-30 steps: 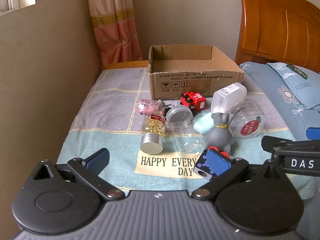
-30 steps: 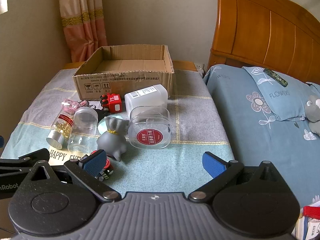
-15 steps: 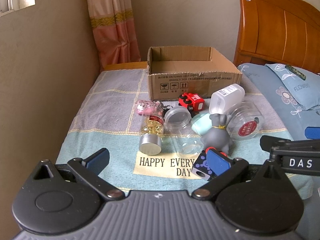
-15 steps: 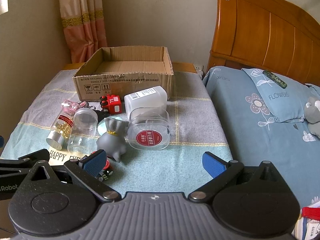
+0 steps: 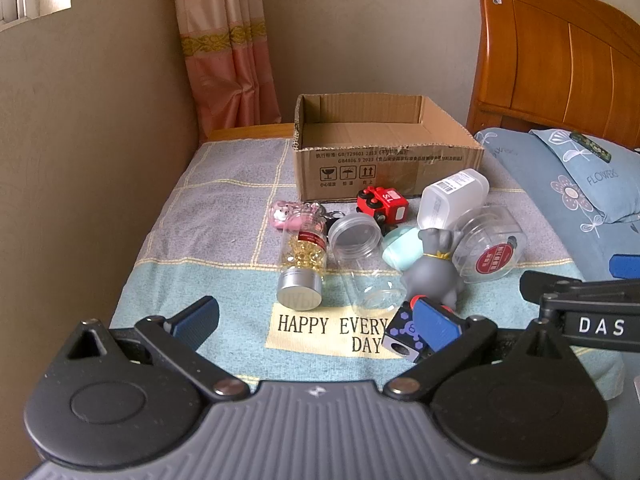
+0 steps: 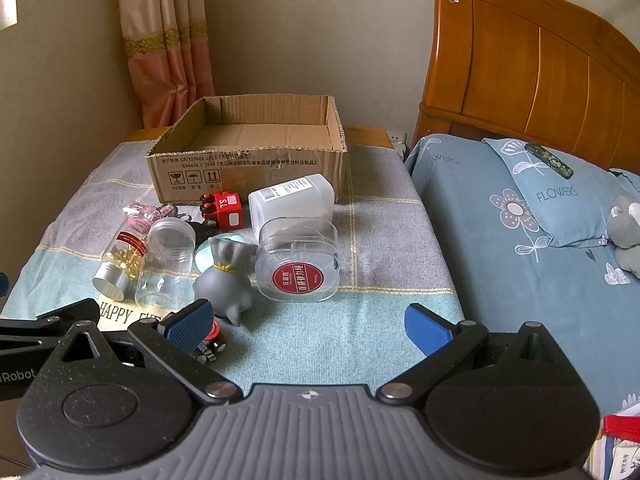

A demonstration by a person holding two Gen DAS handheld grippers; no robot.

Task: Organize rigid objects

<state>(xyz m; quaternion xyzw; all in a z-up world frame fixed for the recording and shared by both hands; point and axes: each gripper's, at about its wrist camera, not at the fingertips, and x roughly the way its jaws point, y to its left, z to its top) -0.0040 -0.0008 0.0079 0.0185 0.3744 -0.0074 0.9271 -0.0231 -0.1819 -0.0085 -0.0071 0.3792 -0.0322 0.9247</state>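
Observation:
An open, empty cardboard box stands at the back of a cloth-covered table. In front of it lies a cluster: a pill bottle, a clear jar, a red toy car, a white bottle, a clear tub with a red label, a grey figurine and a dark cube. My left gripper is open and empty at the near edge. My right gripper is open and empty.
A pink keychain toy and a mint green lid lie in the cluster. A wall runs along the left. A bed with a blue pillow and a wooden headboard is to the right. A curtain hangs behind.
Both views have pulled back and risen slightly from the cluster. No object has moved and both grippers stay open.

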